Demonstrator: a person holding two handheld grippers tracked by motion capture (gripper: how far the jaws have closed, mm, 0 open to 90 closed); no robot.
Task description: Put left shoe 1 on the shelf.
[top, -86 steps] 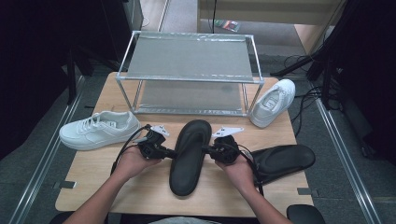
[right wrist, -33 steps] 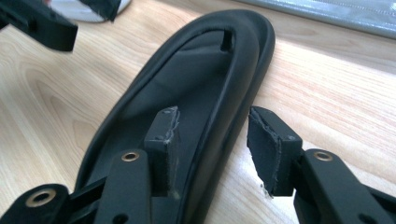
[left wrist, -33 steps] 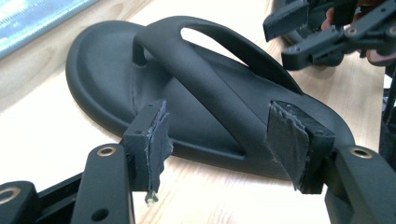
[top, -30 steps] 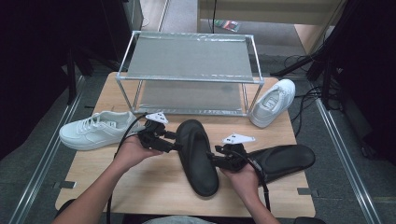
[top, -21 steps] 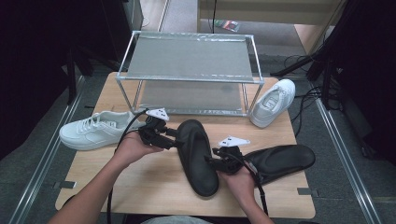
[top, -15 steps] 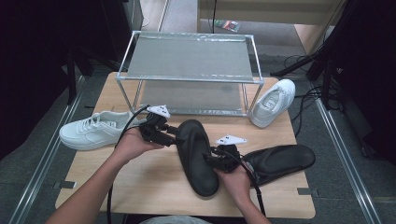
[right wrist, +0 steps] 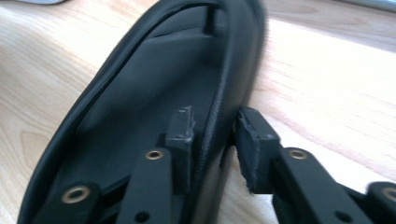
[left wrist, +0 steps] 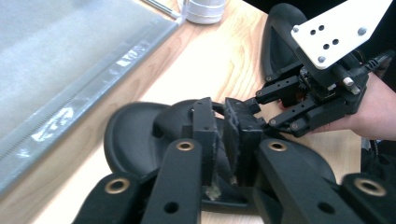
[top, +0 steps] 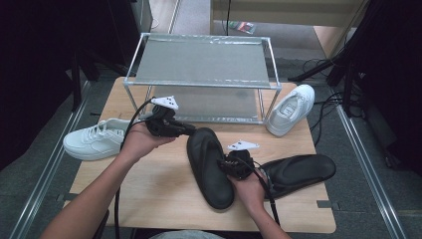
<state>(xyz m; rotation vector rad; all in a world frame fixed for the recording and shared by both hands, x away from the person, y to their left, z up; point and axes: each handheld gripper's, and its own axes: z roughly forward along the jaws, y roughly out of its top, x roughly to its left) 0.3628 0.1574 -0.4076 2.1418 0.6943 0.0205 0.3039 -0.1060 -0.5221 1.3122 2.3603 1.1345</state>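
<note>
We see a two-tier metal rack (top: 201, 69) at the back of the wooden table (top: 149, 184), and both of its mesh shelves lie bare. One white sneaker (top: 94, 142) lies on its side at the table's left edge, just beside the rack's left leg. A second sneaker (top: 291, 109) leans at the rack's right front corner. A black sandal (top: 209, 167) lies in the middle of the table, toe end toward the rack. Its twin (top: 298, 172) lies to the right, near the table's right edge.

Now the claws. The left gripper (top: 186, 130) comes in from the left, and its tips meet the middle sandal at the toe end. In the left gripper view its jaws are drawn close, clamped on the sandal's toe strap (left wrist: 219, 114), which stands up between the pads. The right gripper (top: 223, 167) sits against the sandal's right side, about halfway along. In the right gripper view its jaws straddle the sandal's raised rim (right wrist: 224, 107), one pad inside on the footbed and one outside; the inner pad presses the rim, and we cannot tell whether the outer one touches. The left gripper view also catches the right gripper (left wrist: 254, 107) across the sandal, its white plate (left wrist: 341, 30) up top, a hand (left wrist: 373, 112) behind it.
</note>
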